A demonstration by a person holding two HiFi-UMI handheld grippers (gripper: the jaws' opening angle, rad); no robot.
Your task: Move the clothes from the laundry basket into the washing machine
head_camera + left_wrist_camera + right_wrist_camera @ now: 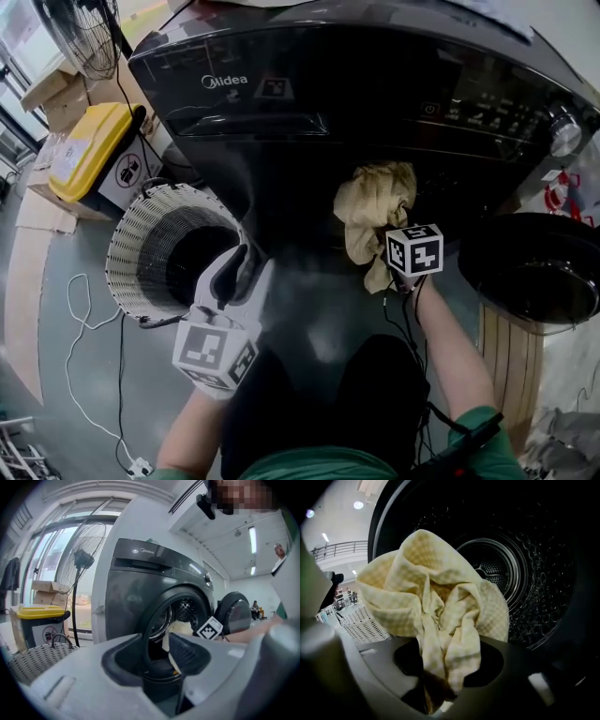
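A pale yellow checked cloth (pixel 373 208) hangs bunched at the mouth of the dark front-loading washing machine (pixel 309 84). My right gripper (pixel 392 236) is shut on it. In the right gripper view the cloth (pixel 440 602) fills the space in front of the steel drum (pixel 525 573) and its lower folds are pinched between the jaws (pixel 440 667). The white woven laundry basket (pixel 131 239) stands on the floor at the left; its inside looks dark. My left gripper (pixel 239 258) hovers beside the basket, pointing at the machine. Its jaws (pixel 171 660) stand slightly apart with nothing between them.
The machine's round door (pixel 539 267) hangs open at the right. A yellow-lidded bin (pixel 89 150), cardboard boxes and a standing fan (pixel 80 37) are at the far left. White cables (pixel 84 319) trail across the grey floor near the basket.
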